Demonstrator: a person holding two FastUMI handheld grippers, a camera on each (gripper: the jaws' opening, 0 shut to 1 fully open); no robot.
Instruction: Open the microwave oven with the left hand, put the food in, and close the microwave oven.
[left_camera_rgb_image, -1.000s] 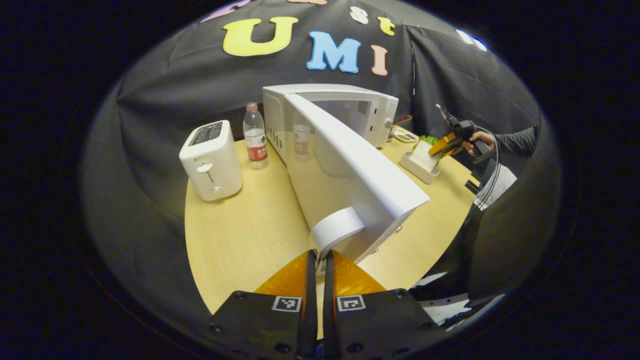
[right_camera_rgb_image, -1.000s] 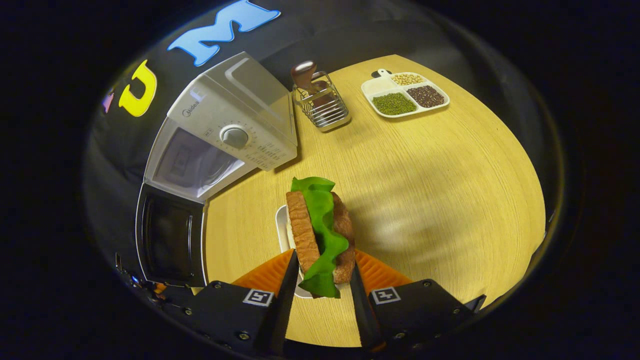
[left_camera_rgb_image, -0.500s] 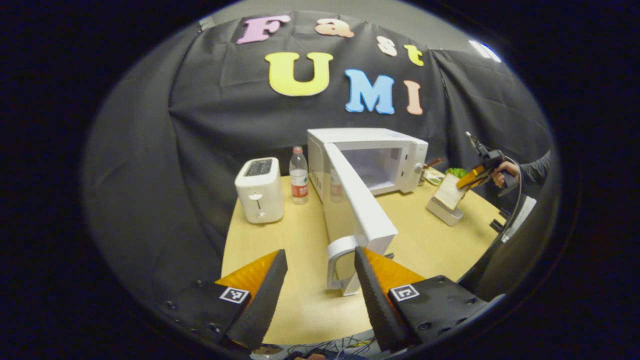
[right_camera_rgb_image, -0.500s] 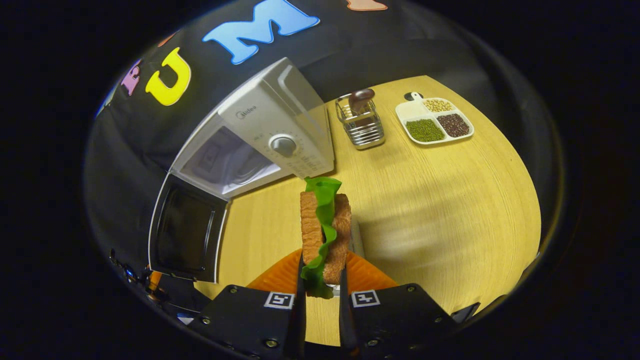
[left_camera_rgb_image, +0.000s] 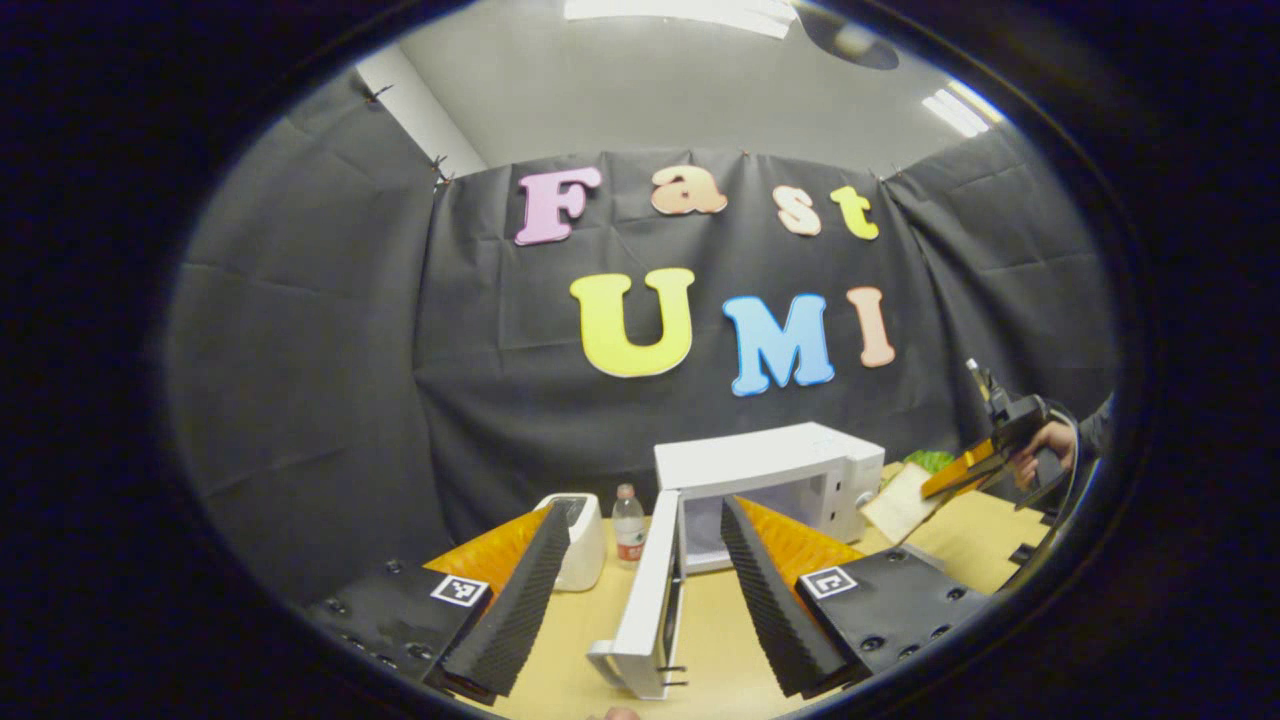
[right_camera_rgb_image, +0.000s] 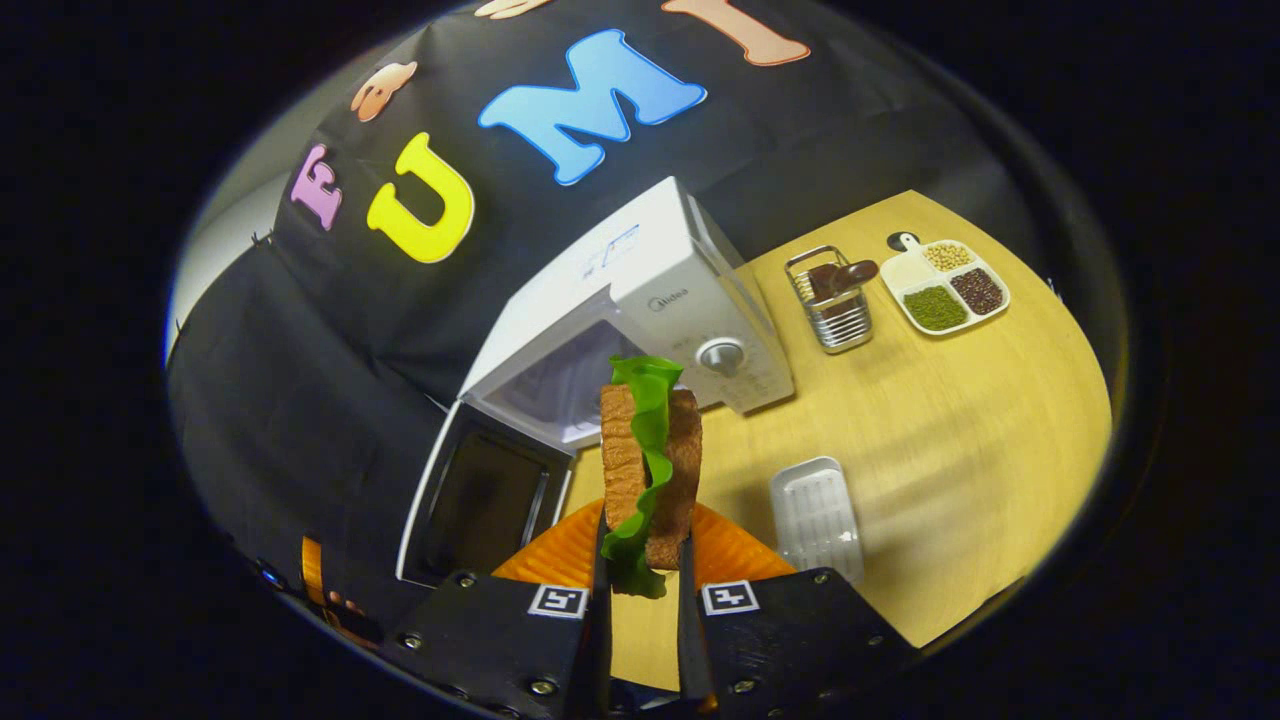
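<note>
Microwave (right_camera_rgb_image: 640, 300) door open, cavity bare; white tray (right_camera_rgb_image: 817, 518) bare; right tool (right_camera_rgb_image: 640, 560) grasping sandwich (right_camera_rgb_image: 650, 460); left tool (left_camera_rgb_image: 640, 580) released.

Open white microwave (right_camera_rgb_image: 640, 300); upright lettuce sandwich (right_camera_rgb_image: 648, 460).

Toaster (left_camera_rgb_image: 583, 540): white, on desk (right_camera_rgb_image: 960, 440), beside water bottle (left_camera_rgb_image: 628, 537).
Wire rack (right_camera_rgb_image: 832, 300): upright, holds brown item.
Divided tray (right_camera_rgb_image: 945, 285): compartments of beans and grains.
White dish (right_camera_rgb_image: 816, 516): empty, near desk edge.
</note>
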